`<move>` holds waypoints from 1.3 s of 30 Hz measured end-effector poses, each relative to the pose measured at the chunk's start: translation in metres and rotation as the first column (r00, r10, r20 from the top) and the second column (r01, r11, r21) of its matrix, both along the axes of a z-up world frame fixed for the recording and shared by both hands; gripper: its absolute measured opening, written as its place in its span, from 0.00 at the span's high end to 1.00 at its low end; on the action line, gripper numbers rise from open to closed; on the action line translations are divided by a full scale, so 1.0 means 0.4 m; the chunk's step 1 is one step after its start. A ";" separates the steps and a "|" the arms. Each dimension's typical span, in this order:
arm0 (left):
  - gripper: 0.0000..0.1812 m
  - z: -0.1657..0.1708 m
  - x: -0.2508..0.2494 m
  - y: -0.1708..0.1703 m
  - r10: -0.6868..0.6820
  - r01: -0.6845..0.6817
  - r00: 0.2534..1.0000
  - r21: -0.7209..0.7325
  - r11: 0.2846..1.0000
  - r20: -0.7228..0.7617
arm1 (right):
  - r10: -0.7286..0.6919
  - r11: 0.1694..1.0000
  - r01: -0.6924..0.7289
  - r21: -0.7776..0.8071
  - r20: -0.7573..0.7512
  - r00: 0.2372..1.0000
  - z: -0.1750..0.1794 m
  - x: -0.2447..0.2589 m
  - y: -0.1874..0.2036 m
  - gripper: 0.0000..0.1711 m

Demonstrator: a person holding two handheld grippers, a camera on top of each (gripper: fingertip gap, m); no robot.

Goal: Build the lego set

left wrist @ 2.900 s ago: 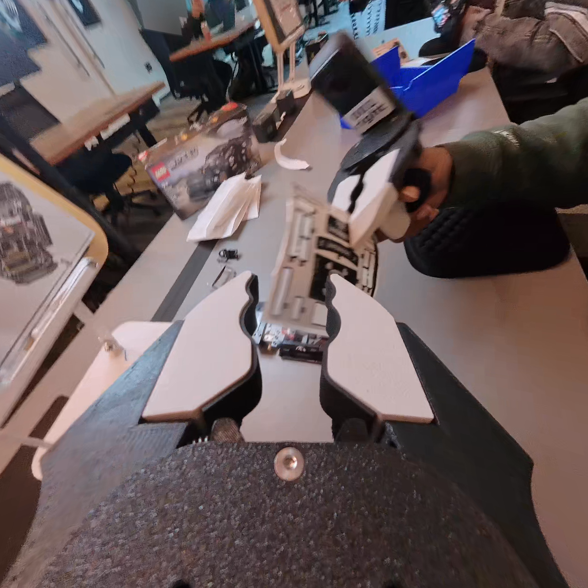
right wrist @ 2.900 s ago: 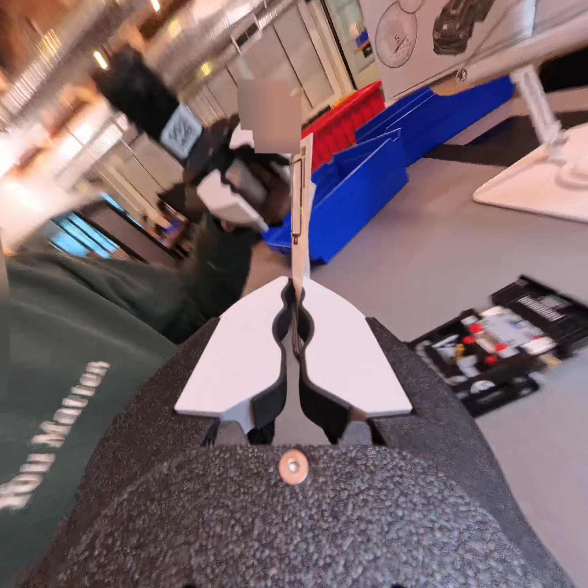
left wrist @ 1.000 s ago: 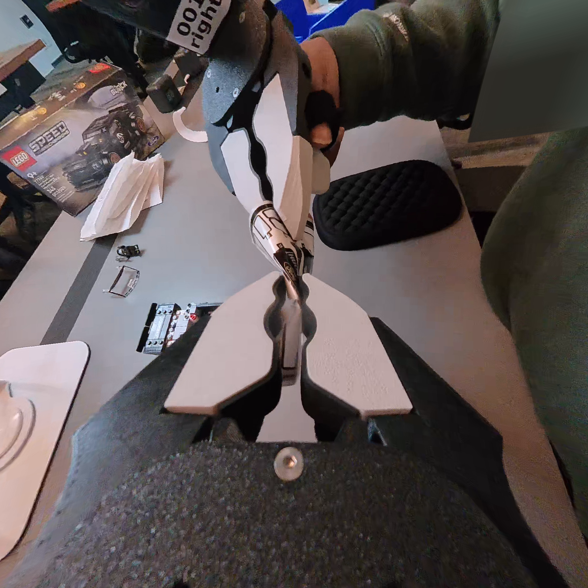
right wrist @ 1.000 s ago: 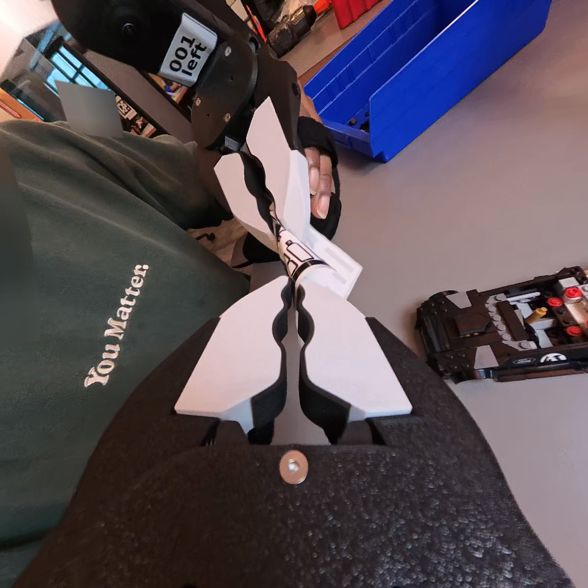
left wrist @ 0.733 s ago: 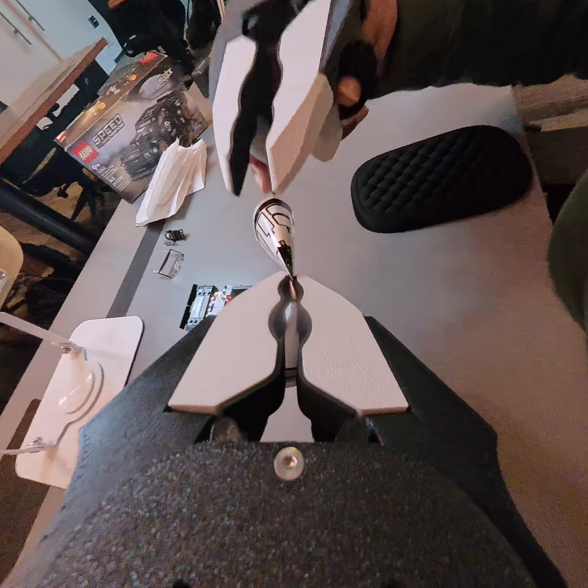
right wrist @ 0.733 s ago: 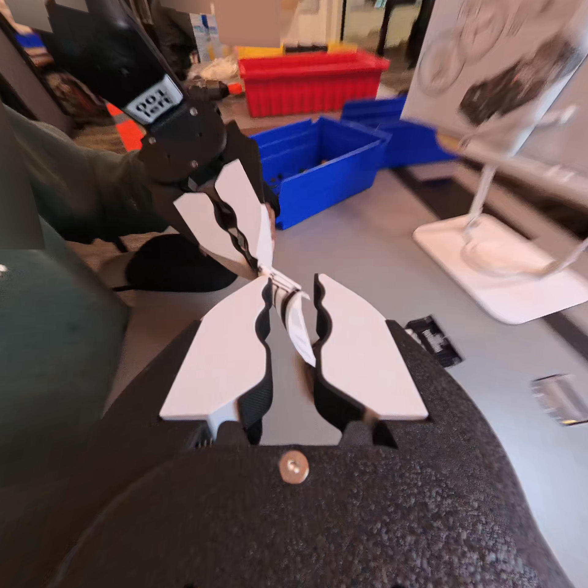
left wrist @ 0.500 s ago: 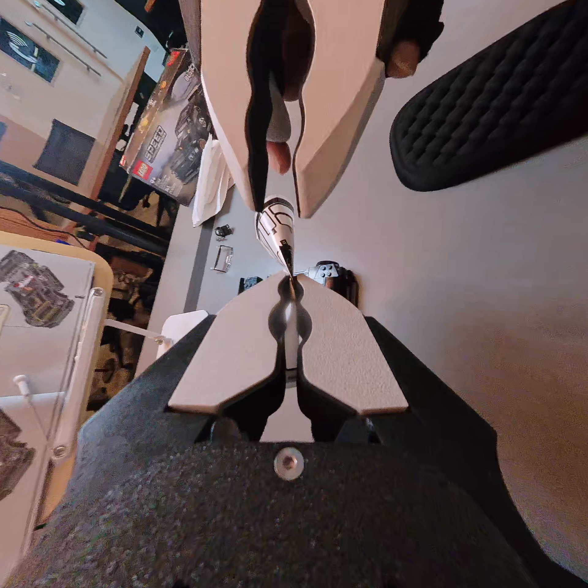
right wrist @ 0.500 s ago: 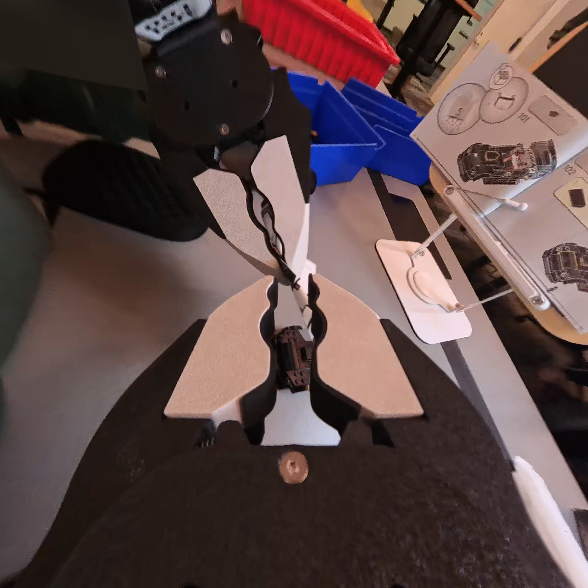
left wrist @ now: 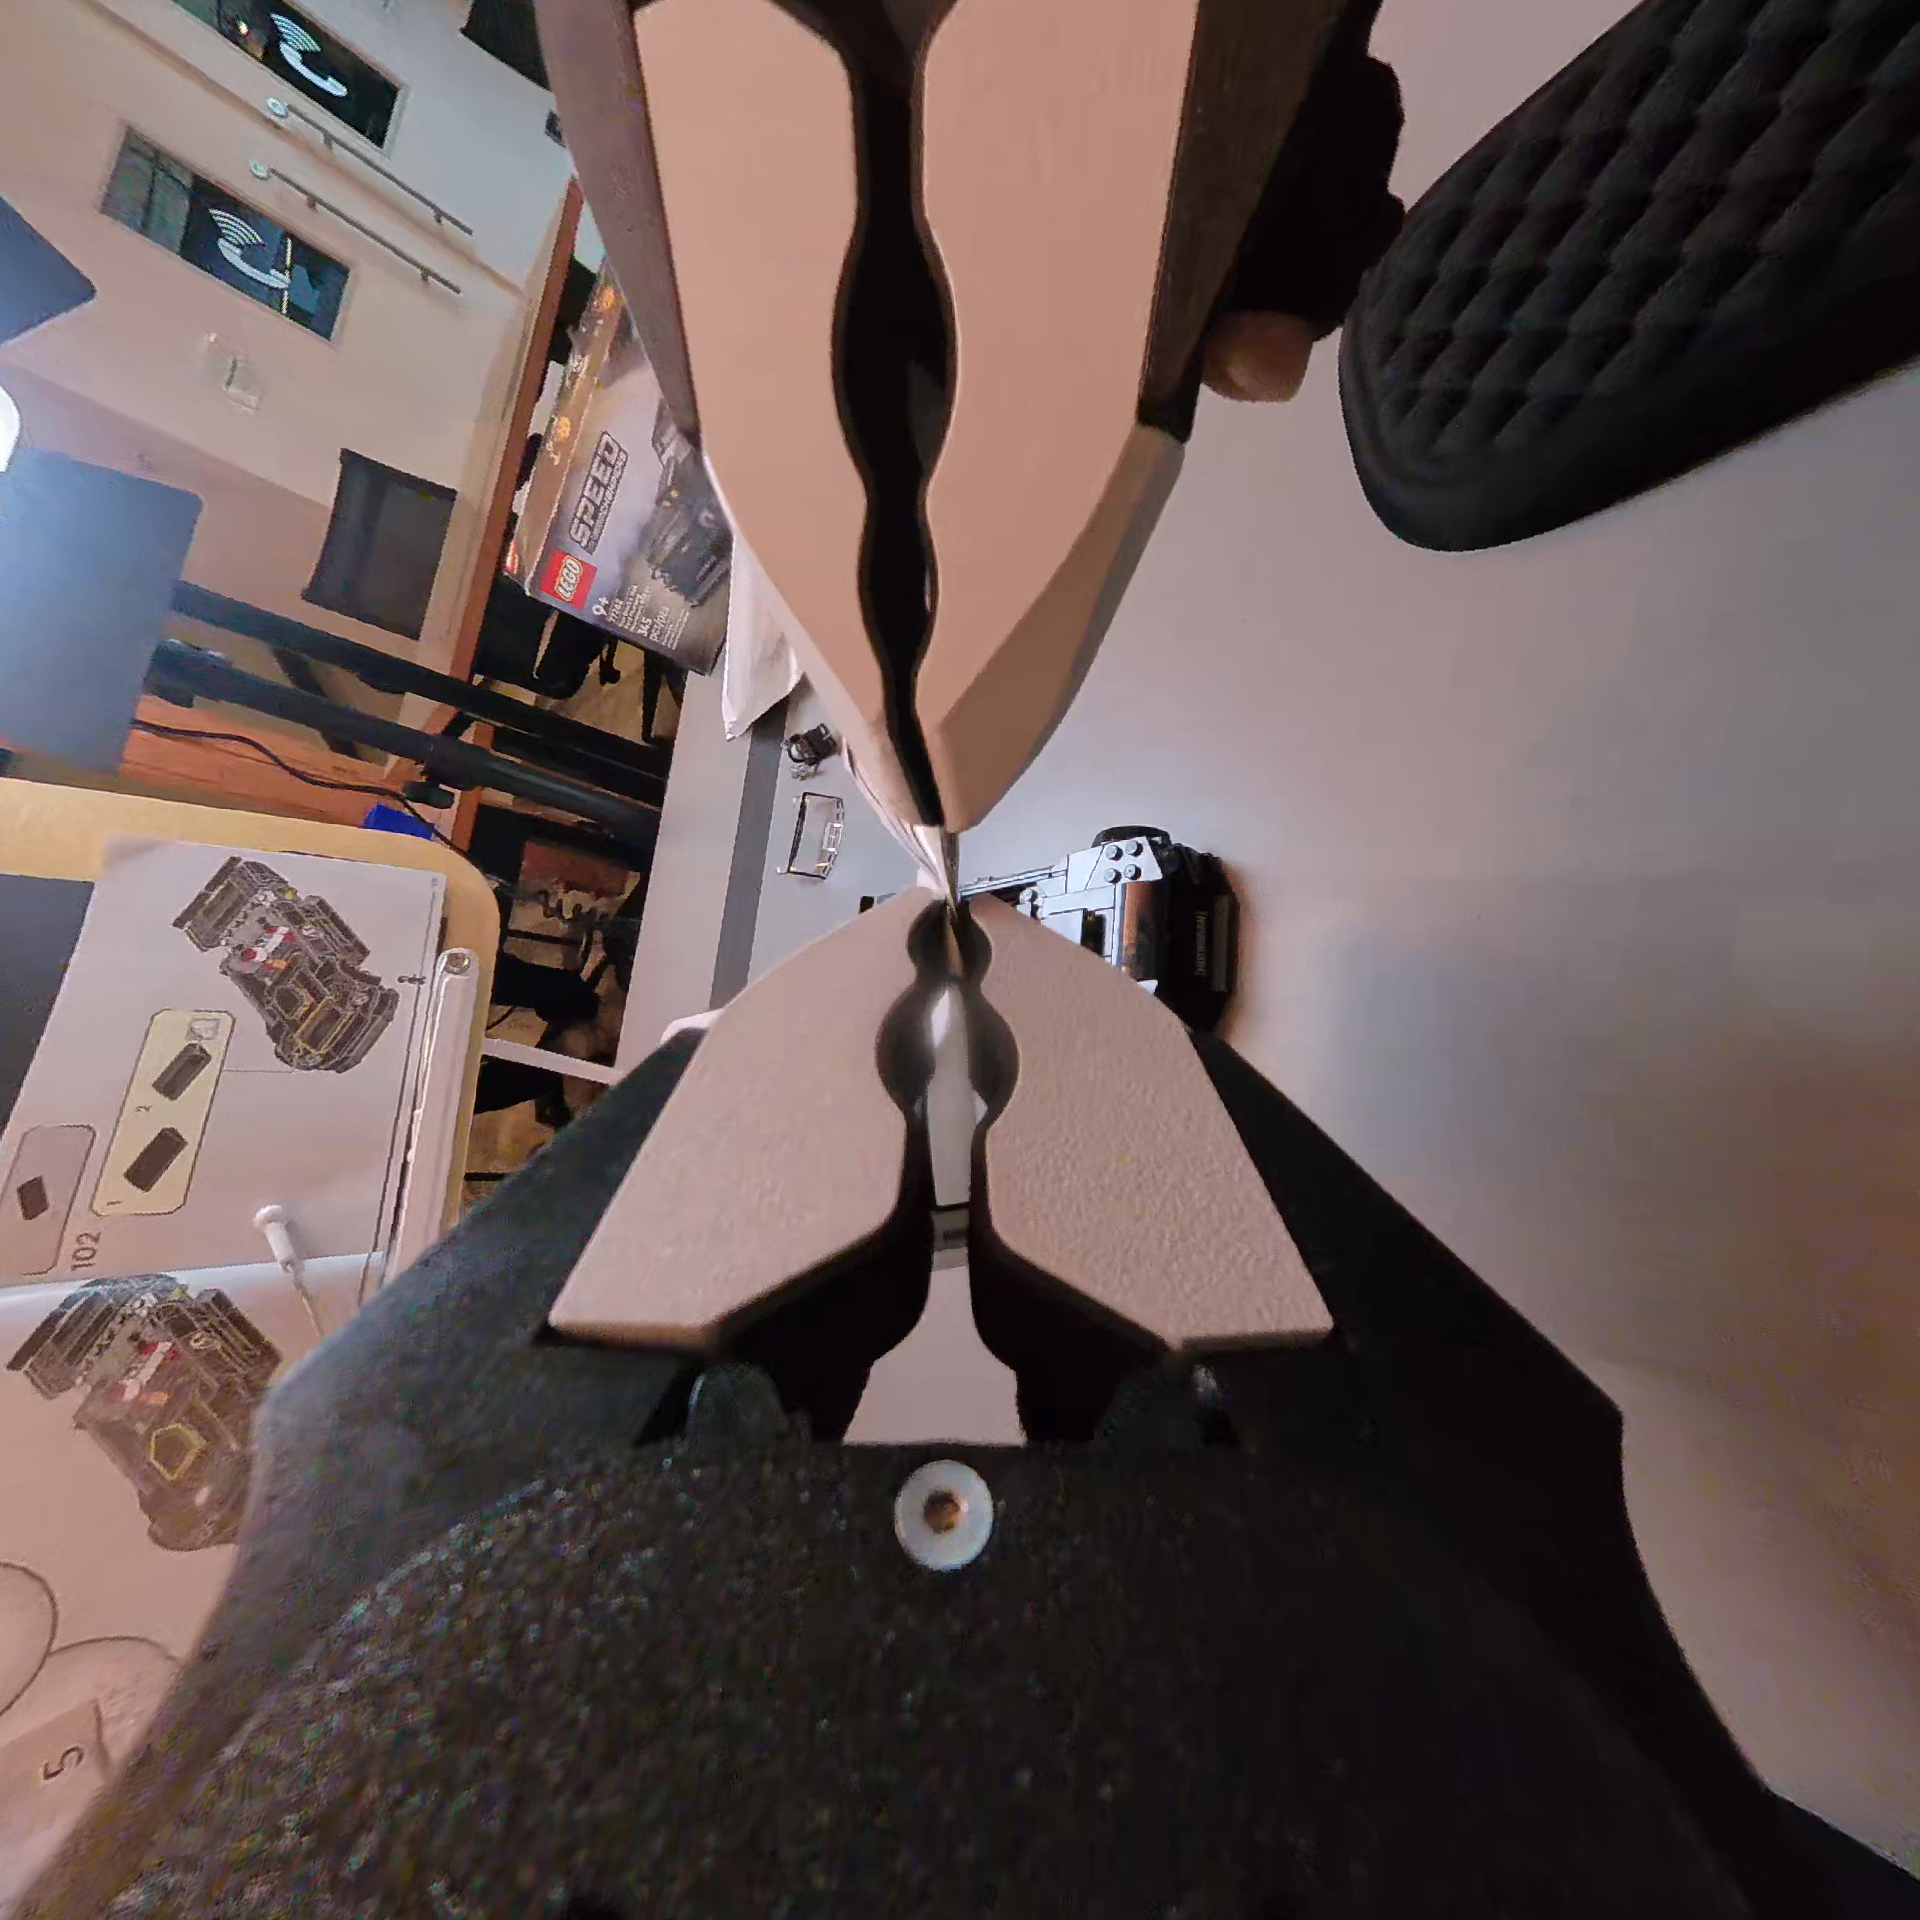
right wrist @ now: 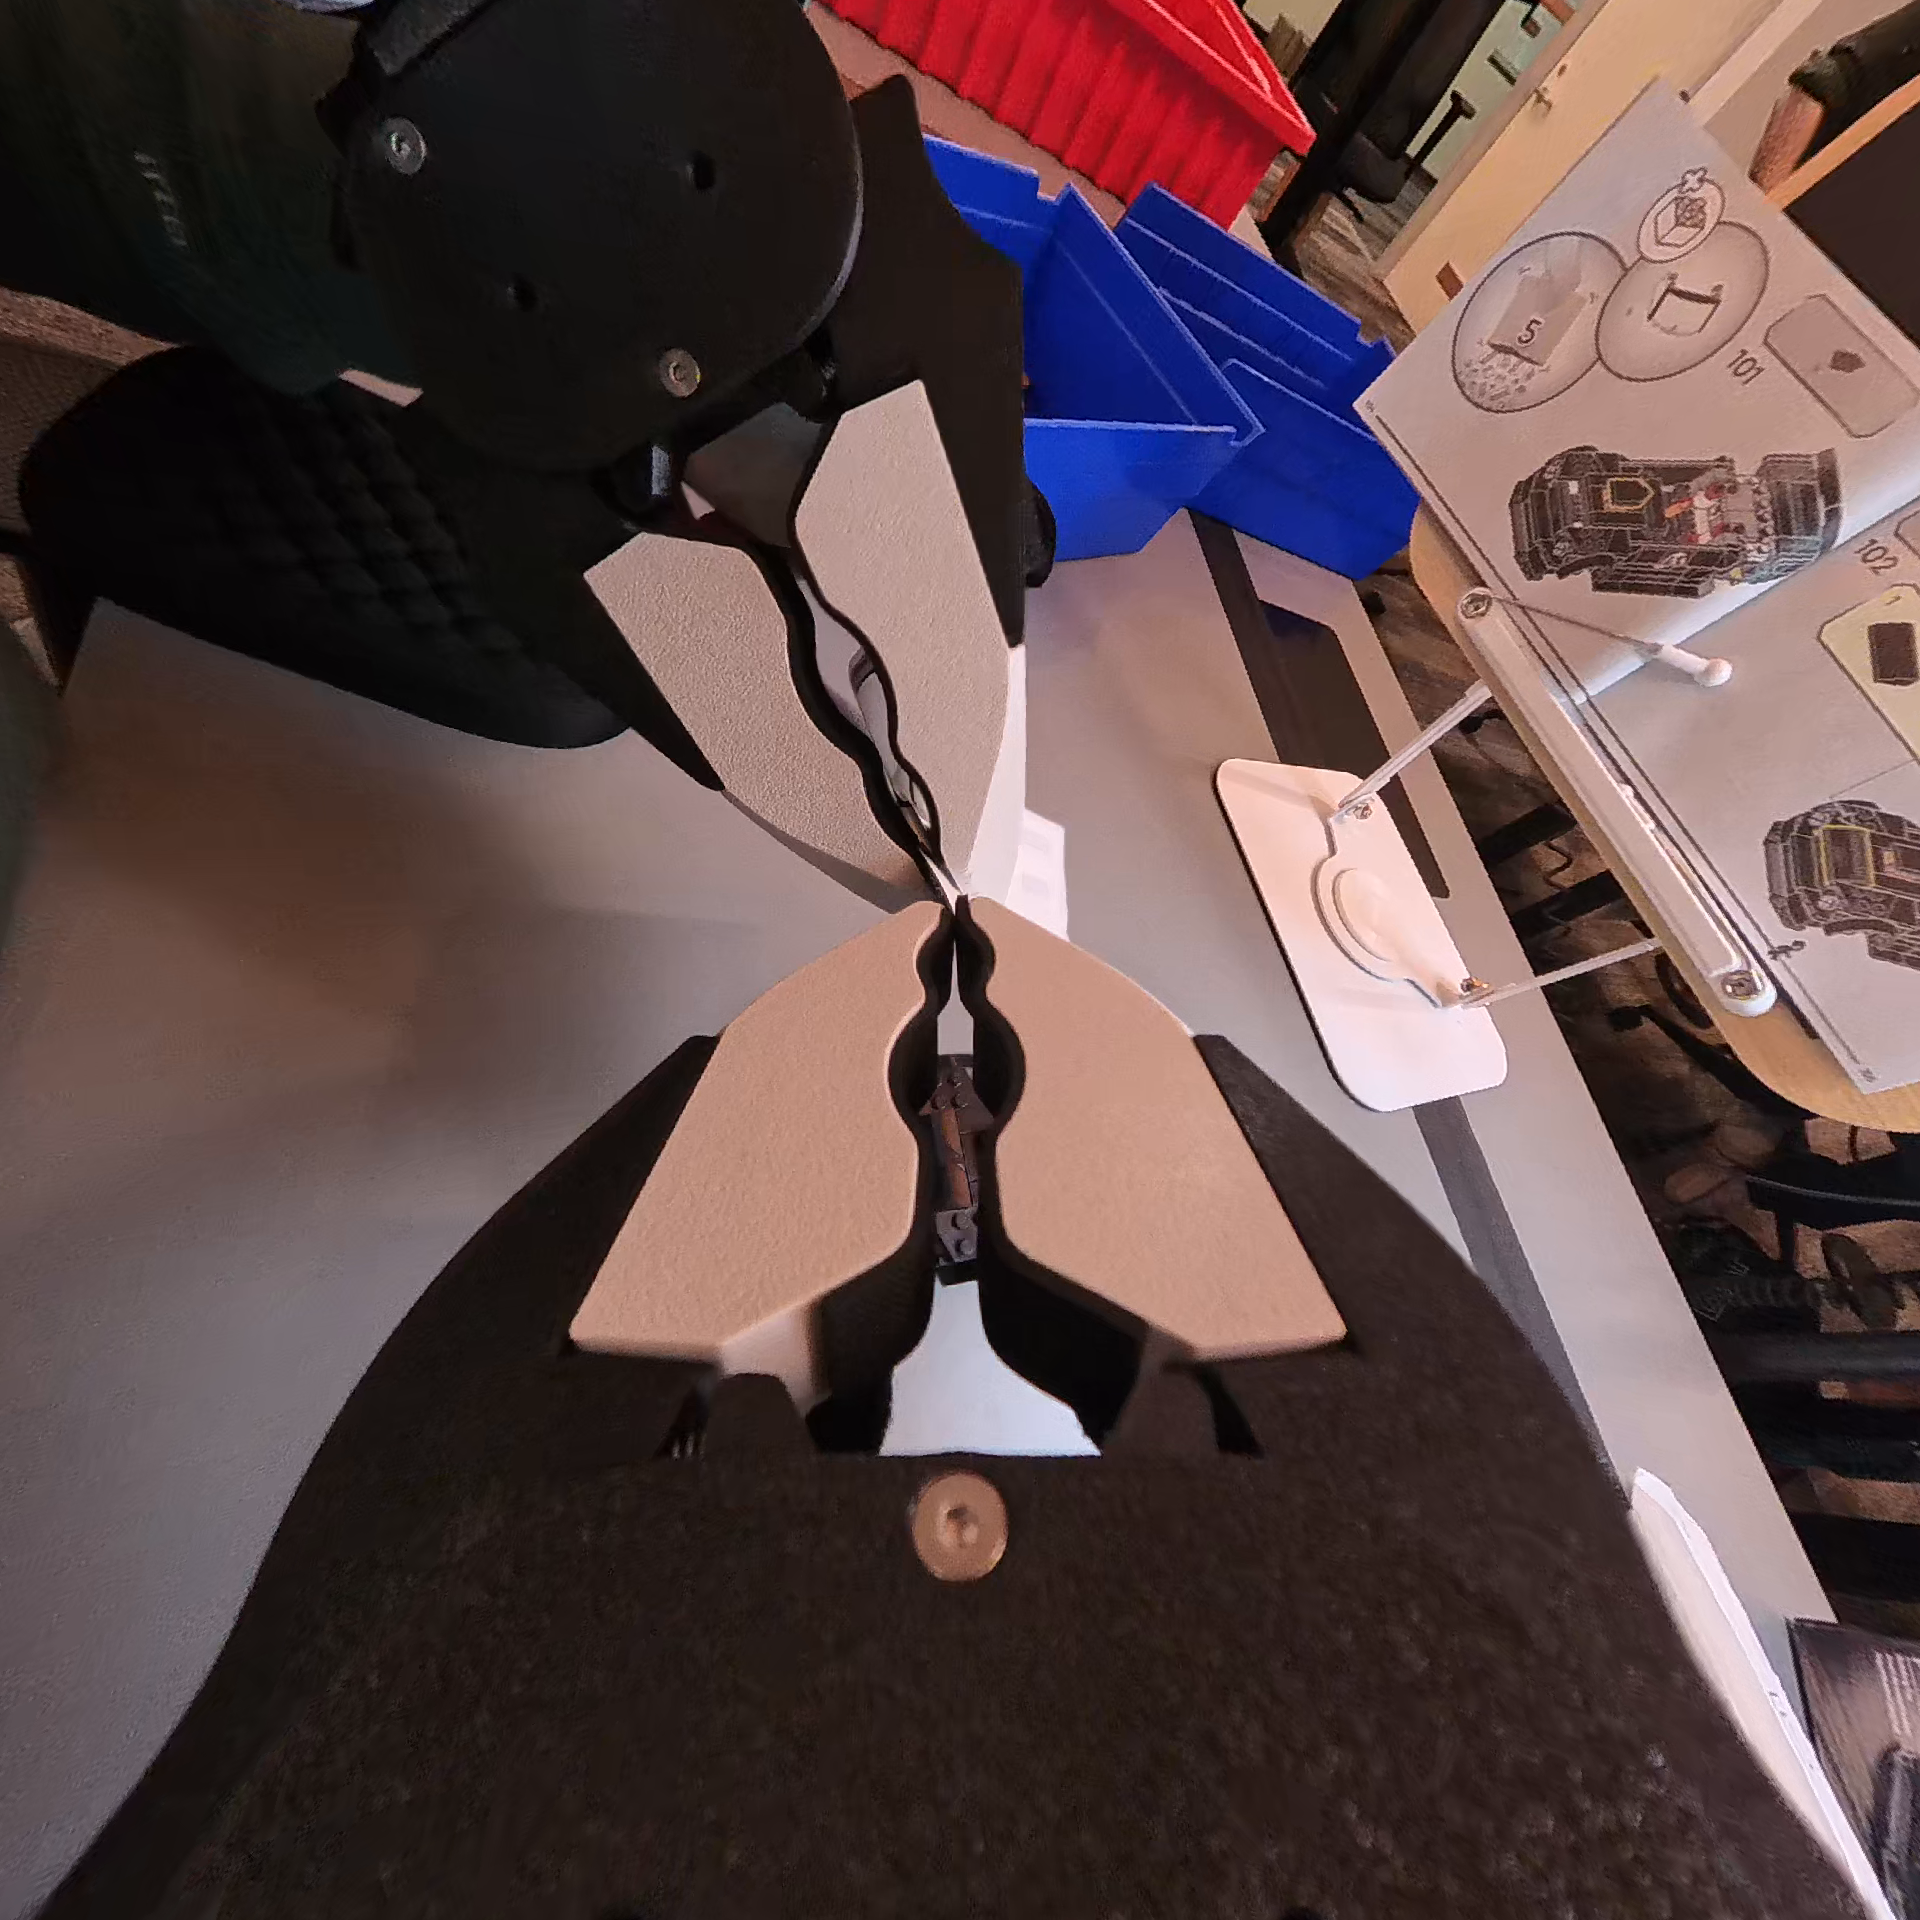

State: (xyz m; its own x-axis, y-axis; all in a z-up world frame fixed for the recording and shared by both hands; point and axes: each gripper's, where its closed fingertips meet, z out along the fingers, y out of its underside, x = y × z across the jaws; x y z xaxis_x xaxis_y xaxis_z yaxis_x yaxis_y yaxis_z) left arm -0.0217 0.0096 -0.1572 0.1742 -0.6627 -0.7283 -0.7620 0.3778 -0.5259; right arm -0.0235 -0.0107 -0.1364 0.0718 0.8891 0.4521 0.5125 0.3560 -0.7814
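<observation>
My left gripper (left wrist: 948,909) is shut on a thin white sticker sheet (left wrist: 949,1122), seen edge-on between its pads. My right gripper (left wrist: 932,816) comes in from above, tip to tip with the left one, its pads closed on the sheet's free edge. In the right wrist view my right gripper (right wrist: 958,914) meets the left gripper (right wrist: 935,868), and the sheet (right wrist: 1039,862) sticks out beside them. The partly built black and white lego car (left wrist: 1143,920) lies on the grey table below and shows through the right gripper's gap (right wrist: 958,1143).
A black wrist rest (left wrist: 1662,260) lies on the table. The instruction booklet (right wrist: 1683,416) sits on a white stand (right wrist: 1371,966). Blue bins (right wrist: 1195,395) and a red bin (right wrist: 1091,94) are behind. The lego box (left wrist: 623,540), a clear piece (left wrist: 816,836) and a small black piece (left wrist: 805,743) lie farther off. My two grippers' fingertips are within a few centimetres of each other.
The right gripper let go of the sheet after handing it to the left one, opened, then came back and closed its tips on the sheet's edge. Both grippers turned over the car.
</observation>
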 end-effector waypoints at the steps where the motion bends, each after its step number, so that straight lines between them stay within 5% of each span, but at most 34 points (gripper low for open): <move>1: 0.99 -0.001 0.000 -0.002 -0.001 0.002 1.000 -0.016 1.000 0.013 | -0.001 1.000 0.001 0.004 -0.004 1.000 0.000 -0.001 0.000 1.00; 9: 0.99 0.005 0.000 -0.013 0.026 0.028 0.971 -0.223 0.974 0.238 | 0.010 0.994 -0.002 0.110 -0.076 0.997 0.010 -0.006 0.002 1.00; 39: 0.99 -0.007 -0.009 -0.016 0.043 0.008 0.972 -0.217 0.976 0.232 | 0.009 0.998 -0.002 0.063 -0.108 0.994 0.002 -0.010 0.002 0.90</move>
